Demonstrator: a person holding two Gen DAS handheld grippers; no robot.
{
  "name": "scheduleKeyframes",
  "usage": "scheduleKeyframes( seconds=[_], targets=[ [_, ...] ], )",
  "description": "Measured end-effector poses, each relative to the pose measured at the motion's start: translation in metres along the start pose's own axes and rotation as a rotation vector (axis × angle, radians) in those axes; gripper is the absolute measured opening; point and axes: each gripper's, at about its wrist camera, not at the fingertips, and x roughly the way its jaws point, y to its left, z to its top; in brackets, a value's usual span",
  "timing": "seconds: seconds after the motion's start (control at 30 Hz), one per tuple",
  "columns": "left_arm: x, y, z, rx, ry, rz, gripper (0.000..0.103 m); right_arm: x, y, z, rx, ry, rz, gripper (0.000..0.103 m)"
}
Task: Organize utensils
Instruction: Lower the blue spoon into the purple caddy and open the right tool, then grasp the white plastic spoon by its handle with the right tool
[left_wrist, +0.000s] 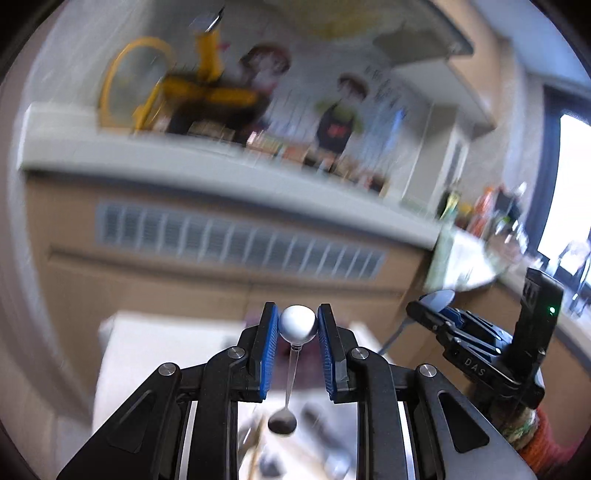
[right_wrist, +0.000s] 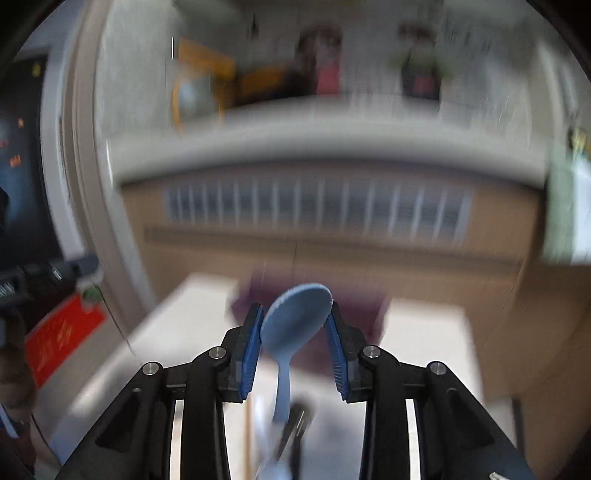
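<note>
My left gripper is shut on the bowl of a silver metal spoon; its thin handle hangs down toward me and ends in a dark rounded tip. My right gripper is shut on the bowl of a light blue plastic spoon, whose handle points down. The right gripper with its blue spoon also shows at the right in the left wrist view. Both are held up above a white table. Blurred utensils lie on the table below.
A purple cloth lies at the table's far side. Behind stands a brown cabinet with a vent grille under a grey counter. Bottles stand at the right. The views are motion-blurred.
</note>
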Motion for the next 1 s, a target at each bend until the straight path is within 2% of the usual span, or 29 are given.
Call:
scheduleKeyframes(
  seconds=[0.1, 0.2, 0.4, 0.53, 0.6, 0.7, 0.93, 1.0],
  targets=[
    [0.021, -0.015, 0.032, 0.035, -0.068, -0.022, 0.022, 0.002, -0.009, 0.043, -0.029, -0.101, -0.047, 0.025],
    [0.052, -0.018, 0.042, 0.049, -0.072, -0.040, 0.022, 0.029, -0.020, 0.053, -0.033, -0.088, -0.062, 0.019],
    [0.122, 0.005, 0.026, -0.006, 0.041, -0.028, 0.022, 0.088, -0.050, 0.011, 0.055, 0.066, -0.047, 0.012],
    [0.152, 0.025, 0.003, -0.052, 0.114, -0.007, 0.022, 0.096, -0.065, -0.016, 0.084, 0.111, -0.047, 0.012],
    [0.158, 0.033, -0.006, -0.086, 0.135, -0.008, 0.022, 0.094, -0.070, -0.020, 0.085, 0.117, -0.046, 0.012],
    [0.155, 0.038, -0.014, -0.108, 0.124, -0.022, 0.022, 0.085, -0.080, -0.024, 0.068, 0.122, -0.052, 0.012],
    [0.127, 0.030, -0.011, -0.076, 0.081, -0.042, 0.022, 0.060, -0.126, -0.039, 0.063, 0.210, -0.074, 0.013],
    [0.120, 0.025, -0.010, -0.065, 0.066, -0.050, 0.022, 0.053, -0.138, -0.047, 0.071, 0.229, -0.086, 0.017]
  ],
)
